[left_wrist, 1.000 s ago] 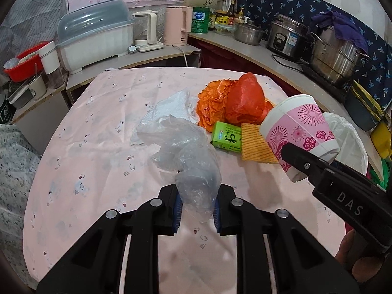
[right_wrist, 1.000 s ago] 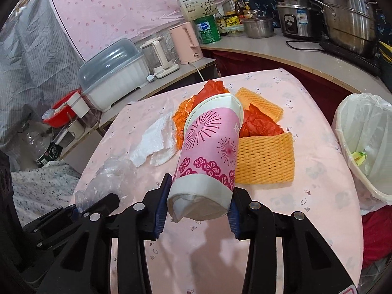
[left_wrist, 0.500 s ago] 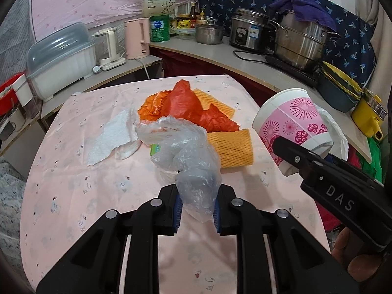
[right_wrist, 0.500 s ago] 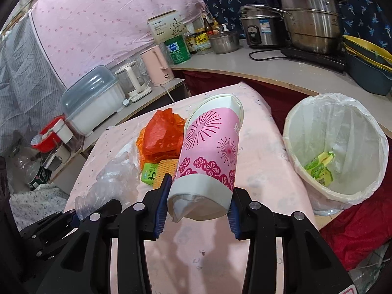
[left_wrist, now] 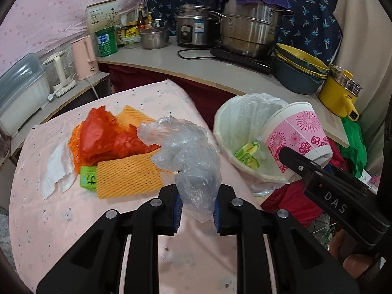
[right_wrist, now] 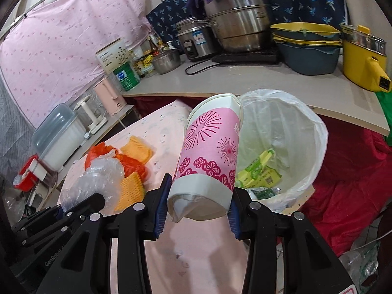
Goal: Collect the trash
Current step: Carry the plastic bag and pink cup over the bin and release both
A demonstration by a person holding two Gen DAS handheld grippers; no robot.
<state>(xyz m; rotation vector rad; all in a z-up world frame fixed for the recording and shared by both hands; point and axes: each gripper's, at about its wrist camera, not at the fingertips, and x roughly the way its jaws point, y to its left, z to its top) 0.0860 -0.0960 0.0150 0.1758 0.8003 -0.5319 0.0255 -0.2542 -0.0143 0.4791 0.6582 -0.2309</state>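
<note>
My left gripper (left_wrist: pixel 197 208) is shut on a crumpled clear plastic bag (left_wrist: pixel 186 156), held above the table's right edge. My right gripper (right_wrist: pixel 197 214) is shut on a pink and white paper cup (right_wrist: pixel 208 156), held tilted beside the rim of the white-lined trash bin (right_wrist: pixel 316 132); the cup (left_wrist: pixel 297 132) and bin (left_wrist: pixel 225 115) also show in the left wrist view. Green wrappers (right_wrist: pixel 257 171) lie inside the bin. On the pink table (left_wrist: pixel 49 210) lie orange-red plastic bags (left_wrist: pixel 103 134), orange foam nets (left_wrist: pixel 127 174), a green packet (left_wrist: pixel 88 176) and a white tissue (left_wrist: pixel 54 169).
A curved counter (right_wrist: pixel 269 83) behind the bin carries steel pots (right_wrist: pixel 235 17), a rice cooker (right_wrist: pixel 193 39), stacked basins (right_wrist: pixel 308 46) and a yellow pot (right_wrist: pixel 362 58). A pink kettle (left_wrist: pixel 84 57) and a dish box (left_wrist: pixel 19 85) stand left of the table. Red cloth (right_wrist: pixel 350 178) lies by the bin.
Both grippers swung right with their loads, from over the table's trash pile toward the bin. The bin now sits close ahead, and the cup is at its rim.
</note>
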